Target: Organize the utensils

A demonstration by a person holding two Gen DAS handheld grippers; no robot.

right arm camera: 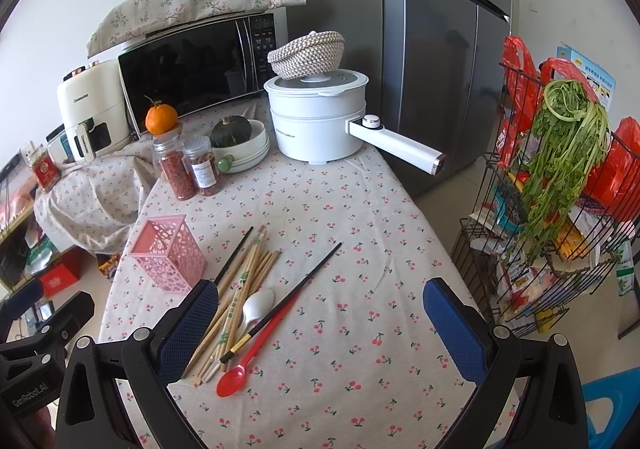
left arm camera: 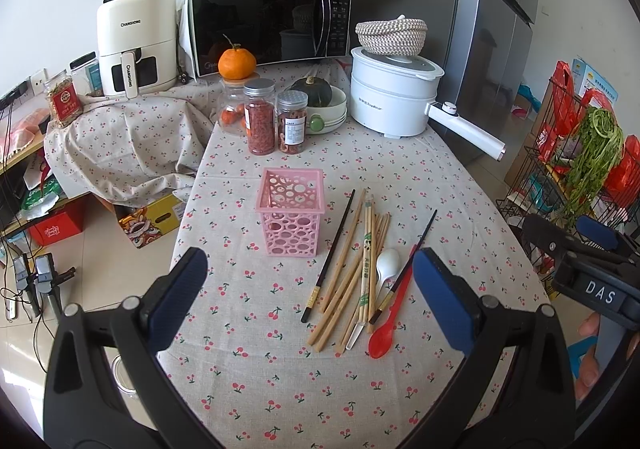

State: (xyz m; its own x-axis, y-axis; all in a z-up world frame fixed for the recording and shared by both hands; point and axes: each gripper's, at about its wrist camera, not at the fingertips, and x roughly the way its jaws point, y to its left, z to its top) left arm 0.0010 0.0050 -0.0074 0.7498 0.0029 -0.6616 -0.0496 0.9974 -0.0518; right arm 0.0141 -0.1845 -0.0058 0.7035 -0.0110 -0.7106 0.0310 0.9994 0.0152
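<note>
left tool (left arm camera: 308, 285): spread, empty | right tool (right arm camera: 320, 317): spread, empty | chopsticks (left arm camera: 360, 269) and spoons on table (left arm camera: 280, 389), just beyond both | pink basket (left arm camera: 291, 211) left of them

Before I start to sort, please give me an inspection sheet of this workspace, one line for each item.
Surface: table under a cherry-print cloth, flat where the utensils lie.
Job's things: pink perforated holder upright, nothing seen inside; beside it, loose on the cloth, bamboo chopsticks, two black chopsticks, white spoon, red spoon.
Clutter: spice jars, mandarin, squash in a bowl, white electric pot, microwave, air fryer.
Grippers: left gripper open, holding nothing; right gripper open, holding nothing.
Cables: some on the floor at left.
Surroundings: refrigerator, wire rack with greens.
</note>
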